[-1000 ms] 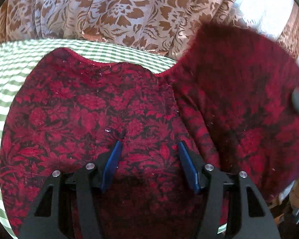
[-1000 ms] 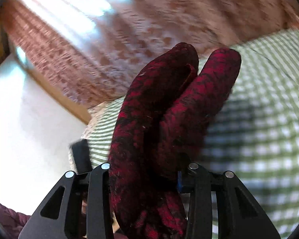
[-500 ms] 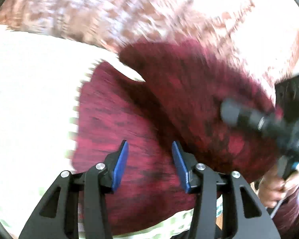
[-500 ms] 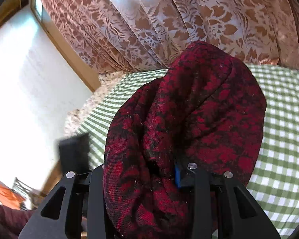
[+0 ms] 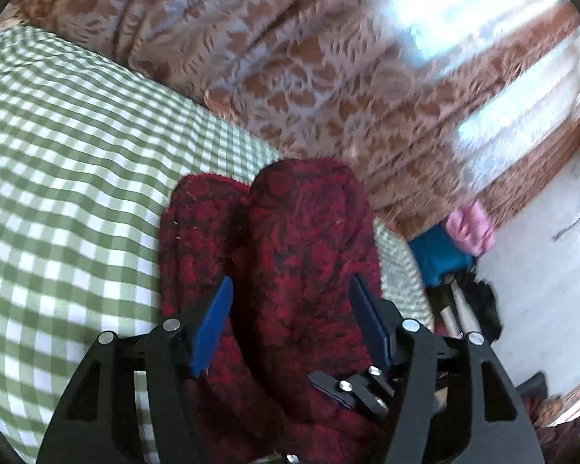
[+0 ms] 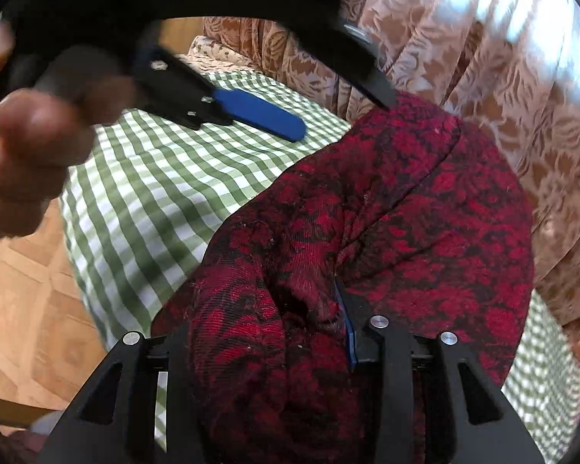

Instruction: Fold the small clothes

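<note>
A red and black patterned garment (image 5: 290, 255) is bunched and hangs over the green checked table (image 5: 65, 162). My left gripper (image 5: 290, 309) is open, its blue pads on either side of the cloth without pinching it. My right gripper (image 6: 305, 332) is shut on a fold of the same garment (image 6: 406, 224) and holds it up. In the right wrist view the left gripper's blue pad (image 6: 259, 114) and the person's hand (image 6: 31, 154) cross the upper left. In the left wrist view a piece of the right gripper (image 5: 352, 386) shows under the cloth.
Brown floral curtains (image 5: 290, 58) hang behind the table. Blue cloth (image 5: 439, 255) and pink cloth (image 5: 469, 226) lie at the right past the table's edge. A wooden floor (image 6: 27, 309) shows at the left, below the table's edge.
The garment went from spread flat to gathered into a bunch. My left gripper swung right and opened wider around the cloth. My right gripper kept its hold and came close to the left one.
</note>
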{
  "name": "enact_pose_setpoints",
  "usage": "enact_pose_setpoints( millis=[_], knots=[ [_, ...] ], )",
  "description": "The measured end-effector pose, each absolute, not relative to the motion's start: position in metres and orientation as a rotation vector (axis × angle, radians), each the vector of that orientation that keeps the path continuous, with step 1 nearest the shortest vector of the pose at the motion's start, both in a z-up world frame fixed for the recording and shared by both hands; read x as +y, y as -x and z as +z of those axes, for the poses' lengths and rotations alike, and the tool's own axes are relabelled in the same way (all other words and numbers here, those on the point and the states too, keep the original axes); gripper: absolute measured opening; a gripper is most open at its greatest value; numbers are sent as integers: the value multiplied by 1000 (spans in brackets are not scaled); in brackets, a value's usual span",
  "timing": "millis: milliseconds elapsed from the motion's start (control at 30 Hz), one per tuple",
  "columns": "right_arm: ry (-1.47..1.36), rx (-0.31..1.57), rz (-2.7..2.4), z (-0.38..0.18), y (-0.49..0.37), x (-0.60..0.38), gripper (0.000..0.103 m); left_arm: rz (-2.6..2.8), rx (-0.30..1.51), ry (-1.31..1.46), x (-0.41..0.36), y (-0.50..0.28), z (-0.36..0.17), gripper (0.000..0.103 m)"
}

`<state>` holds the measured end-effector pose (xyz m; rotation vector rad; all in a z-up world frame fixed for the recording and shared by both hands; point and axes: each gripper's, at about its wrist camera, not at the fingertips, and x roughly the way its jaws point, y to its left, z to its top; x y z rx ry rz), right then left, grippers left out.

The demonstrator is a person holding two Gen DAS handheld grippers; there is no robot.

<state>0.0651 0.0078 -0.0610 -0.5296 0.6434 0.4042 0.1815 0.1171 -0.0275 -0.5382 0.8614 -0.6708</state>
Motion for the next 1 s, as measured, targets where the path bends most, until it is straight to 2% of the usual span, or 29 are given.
enact_pose_setpoints(
  millis=[67, 100, 133, 167, 200, 267, 367, 467, 633, 667, 767, 1000],
  knots=[
    [527, 637, 408, -61, -62, 3, 40, -659, 903, 516, 109, -187, -33, 61],
    [518, 634, 411, -59, -62, 0, 40, -667, 915, 512, 104, -188, -35, 55],
    [514, 632, 413, -58, -63, 1, 40, -689, 923, 501, 97, -189, -34, 37],
    [502, 628, 422, -56, -62, -3, 43, -690, 926, 481, 91, -189, -33, 26],
    [488, 622, 431, -53, -64, -4, 47, -675, 910, 451, 87, -187, -28, 22],
    [428, 614, 501, -42, -60, -14, 75, -673, 894, 454, 85, -185, -22, 18],
    [327, 634, 608, -22, -56, -31, 78, -646, 896, 412, 84, -184, -12, 18],
    [84, 741, 797, 2, -53, -81, 81, -630, 900, 373, 87, -182, -6, 18],
    [-135, 721, 814, 28, -43, -148, 79, -586, 911, 345, 102, -179, -3, 18],
    [-123, 714, 776, 29, -46, -154, 70, -576, 918, 342, 104, -180, -4, 18],
    [-79, 730, 711, 19, -60, -145, 59, -532, 939, 332, 112, -181, -8, 18],
    [320, 696, 536, -51, -78, -50, 57, -314, 985, 231, 112, -186, -53, 27]
  ],
)
